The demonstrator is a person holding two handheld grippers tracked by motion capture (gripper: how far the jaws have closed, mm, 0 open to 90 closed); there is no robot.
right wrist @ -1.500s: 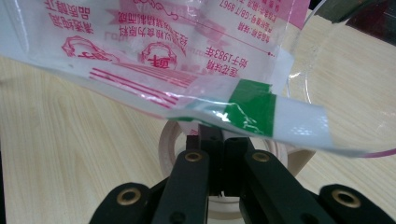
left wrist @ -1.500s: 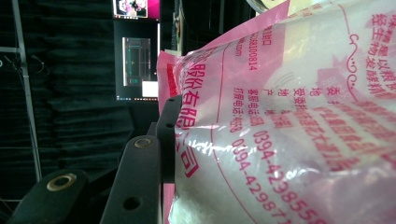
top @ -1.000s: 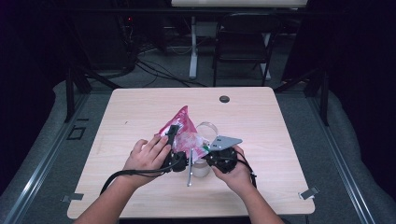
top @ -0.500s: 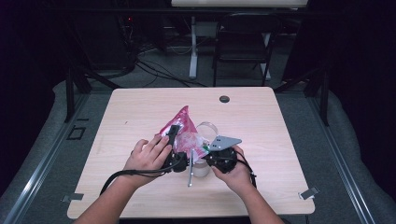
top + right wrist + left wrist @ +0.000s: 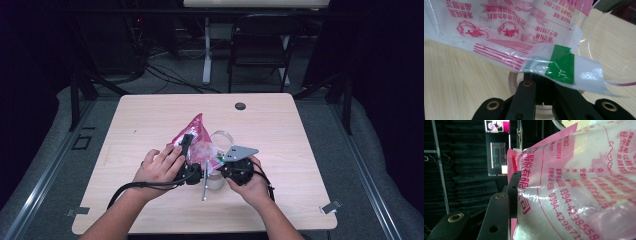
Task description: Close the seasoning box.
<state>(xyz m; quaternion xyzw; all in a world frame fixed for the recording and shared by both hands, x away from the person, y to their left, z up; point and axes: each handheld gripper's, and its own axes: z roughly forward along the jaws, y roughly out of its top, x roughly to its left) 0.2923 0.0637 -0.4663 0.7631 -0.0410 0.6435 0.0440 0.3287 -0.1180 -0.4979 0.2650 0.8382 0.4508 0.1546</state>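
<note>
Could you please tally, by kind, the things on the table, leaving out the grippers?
Pink printed bag: 1
Clear round container: 1
Roll of tape: 1
Metal rod: 1
Black round cap: 1
Total: 5

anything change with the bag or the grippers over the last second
Nothing visibly changed. The left gripper still holds the pink bag over the clear cup, and the right gripper stays shut on the bag's taped corner; both hands kept their places.

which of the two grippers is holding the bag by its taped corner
The right gripper: its fingers pinch the pink bag at the green-taped corner; the left gripper clamps its bulging side.
</note>
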